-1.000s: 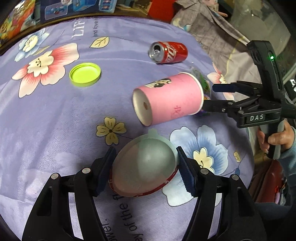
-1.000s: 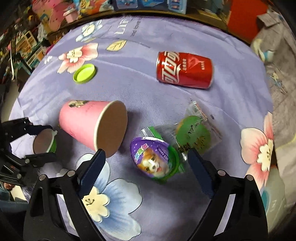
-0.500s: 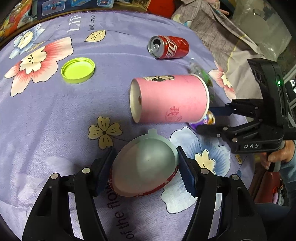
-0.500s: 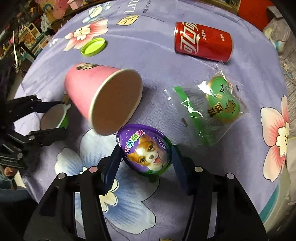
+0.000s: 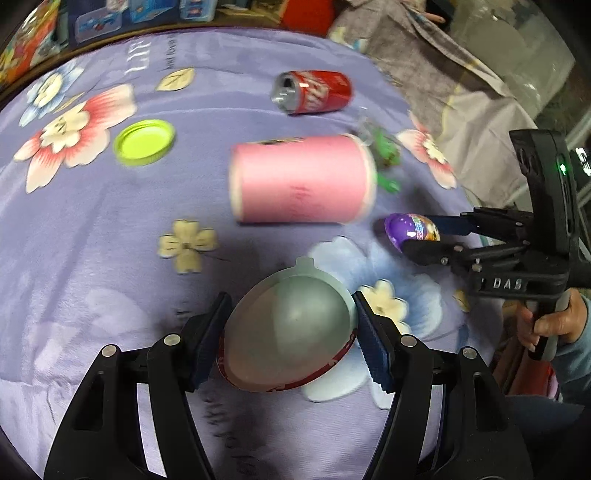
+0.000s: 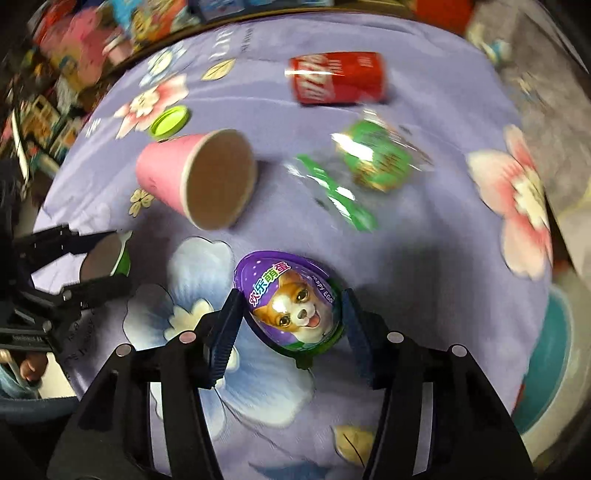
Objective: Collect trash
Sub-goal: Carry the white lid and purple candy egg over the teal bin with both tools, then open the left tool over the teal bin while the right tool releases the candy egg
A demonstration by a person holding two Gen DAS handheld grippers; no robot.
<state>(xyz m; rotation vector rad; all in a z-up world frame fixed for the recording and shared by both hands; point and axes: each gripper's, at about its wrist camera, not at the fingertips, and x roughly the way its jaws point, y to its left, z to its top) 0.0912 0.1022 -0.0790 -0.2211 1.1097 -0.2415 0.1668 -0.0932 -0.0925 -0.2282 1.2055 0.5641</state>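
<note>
My left gripper [image 5: 290, 334] is shut on a grey egg-shaped shell half [image 5: 288, 332] with a red rim, held above the purple flowered cloth [image 5: 92, 236]. My right gripper [image 6: 291, 317] is shut on a purple egg [image 6: 291, 302] with a puppy picture, lifted off the cloth; it also shows in the left wrist view [image 5: 412, 232]. A pink paper cup [image 5: 301, 182] lies on its side between them, open end toward the right gripper [image 6: 218, 177]. A red soda can [image 6: 338, 77] lies farther back. A green snack wrapper [image 6: 369, 166] lies right of the cup.
A lime-green lid [image 5: 144, 142] lies at the back left of the cloth. Colourful boxes [image 6: 92, 33] line the far edge. Grey fabric [image 5: 443, 74] is heaped at the right. The left gripper shows at the left of the right wrist view [image 6: 99, 266].
My right gripper closed on the purple egg and lifted it back off the cloth. The pink cup rolled a little. My left gripper kept hold of the shell half.
</note>
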